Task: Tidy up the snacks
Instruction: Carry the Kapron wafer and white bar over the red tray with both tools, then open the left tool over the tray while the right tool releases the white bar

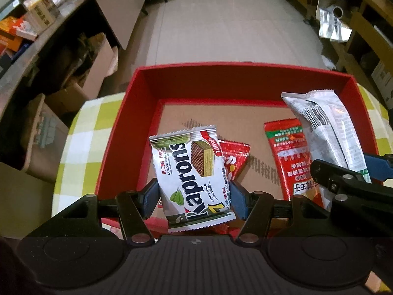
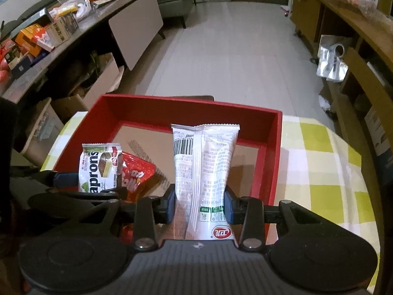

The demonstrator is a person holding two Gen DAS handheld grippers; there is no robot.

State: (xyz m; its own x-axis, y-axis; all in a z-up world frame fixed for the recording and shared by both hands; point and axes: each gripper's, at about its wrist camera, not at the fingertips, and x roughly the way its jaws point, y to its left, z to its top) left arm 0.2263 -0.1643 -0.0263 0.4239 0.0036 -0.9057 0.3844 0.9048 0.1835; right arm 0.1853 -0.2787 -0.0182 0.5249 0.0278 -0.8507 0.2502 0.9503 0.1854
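Left gripper [image 1: 194, 194] clamped on Kaprons wafer pack [image 1: 190, 174], right gripper [image 2: 200, 205] clamped on long white snack pouch [image 2: 203, 172], both packs over red box [image 1: 235, 81], red packets [image 1: 289, 157] on its cardboard floor, checked tablecloth [image 2: 316, 162] beneath.

Pale tiled floor [image 2: 228, 49] running away down the middle. Long dark counter [image 2: 61, 49] on the left, cluttered with boxes; open cardboard cartons [image 2: 98, 83] beneath it. Grey-green sofa [image 2: 176, 2] at the far end. Wooden shelving [image 2: 356, 56] along the right, silver foil bag [image 2: 330, 60] at its foot. Yellow-and-white checked tablecloth [image 2: 319, 152] in the foreground.
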